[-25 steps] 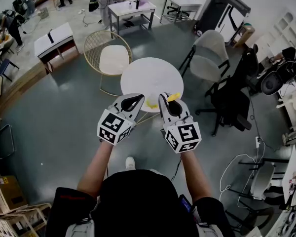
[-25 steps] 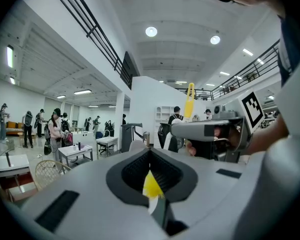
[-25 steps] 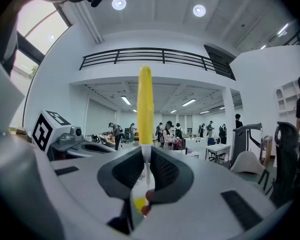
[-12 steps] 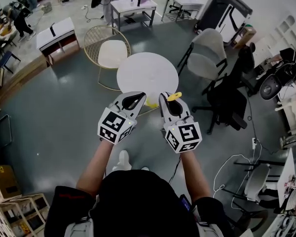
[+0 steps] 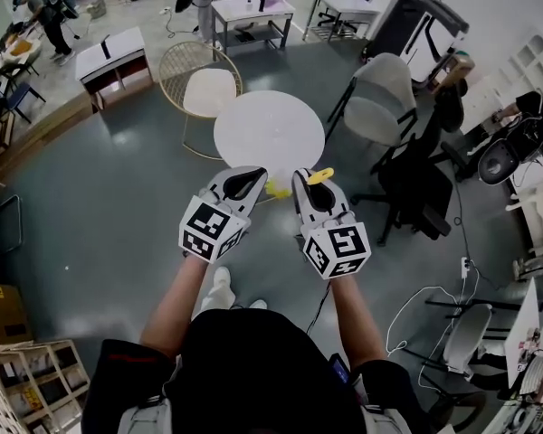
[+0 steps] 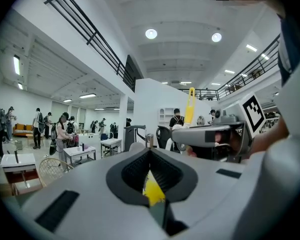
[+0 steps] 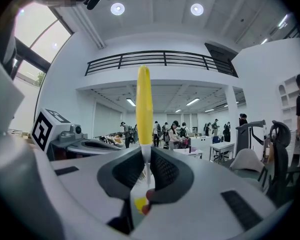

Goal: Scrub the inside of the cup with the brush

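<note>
In the head view my left gripper (image 5: 256,175) and right gripper (image 5: 301,179) are held side by side at chest height, over grey floor just short of a white round table (image 5: 269,129). The left one is shut on a yellow thing (image 5: 276,189), seemingly the cup, of which only a sliver (image 6: 152,191) shows between its pads. The right gripper (image 7: 146,153) is shut on the thin stem of the brush, whose yellow handle (image 7: 143,104) stands upright. From the left gripper view that handle (image 6: 190,106) rises above the right gripper. The brush head is hidden.
A gold wire chair (image 5: 199,89) with a white seat stands beyond the table at left. A grey office chair (image 5: 380,102) and a black one (image 5: 425,188) stand to the right. Small tables (image 5: 249,14) and several people are farther back. Cables (image 5: 425,306) lie at right.
The floor and furniture have slid through the head view while both grippers keep their pose in front of me. The shoe below my arms has shifted. Both grips are unchanged.
</note>
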`<state>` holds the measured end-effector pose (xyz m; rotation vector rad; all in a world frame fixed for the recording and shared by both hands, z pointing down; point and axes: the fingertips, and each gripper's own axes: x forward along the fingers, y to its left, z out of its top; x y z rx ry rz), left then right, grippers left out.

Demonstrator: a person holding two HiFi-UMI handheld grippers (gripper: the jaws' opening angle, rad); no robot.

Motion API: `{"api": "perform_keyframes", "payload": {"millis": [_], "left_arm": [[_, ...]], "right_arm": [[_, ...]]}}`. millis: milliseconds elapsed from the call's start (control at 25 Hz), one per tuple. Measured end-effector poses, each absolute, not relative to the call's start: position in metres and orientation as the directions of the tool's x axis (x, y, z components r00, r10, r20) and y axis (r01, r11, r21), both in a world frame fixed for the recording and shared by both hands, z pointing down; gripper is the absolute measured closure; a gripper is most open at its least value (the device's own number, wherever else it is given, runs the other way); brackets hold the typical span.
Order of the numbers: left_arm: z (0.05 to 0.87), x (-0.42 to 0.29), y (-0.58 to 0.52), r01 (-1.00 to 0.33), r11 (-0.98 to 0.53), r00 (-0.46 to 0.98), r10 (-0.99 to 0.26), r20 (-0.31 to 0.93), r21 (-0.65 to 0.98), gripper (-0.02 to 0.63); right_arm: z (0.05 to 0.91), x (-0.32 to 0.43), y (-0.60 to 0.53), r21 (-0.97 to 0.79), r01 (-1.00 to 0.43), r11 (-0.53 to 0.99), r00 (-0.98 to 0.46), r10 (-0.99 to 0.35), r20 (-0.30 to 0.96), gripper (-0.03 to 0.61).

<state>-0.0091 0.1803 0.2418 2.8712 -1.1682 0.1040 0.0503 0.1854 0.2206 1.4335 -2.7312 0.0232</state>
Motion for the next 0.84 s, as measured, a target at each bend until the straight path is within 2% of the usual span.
{"api": "perform_keyframes", "payload": {"millis": [840], "left_arm": [[0.235, -0.008, 0.229, -0.725, -0.688, 0.686, -0.725, 0.065, -0.019, 0.600]], "right_arm": [[0.214, 0.059, 0.232, 0.023, -0.811, 0.585, -0.585, -0.811, 0.025, 0.528]]}}
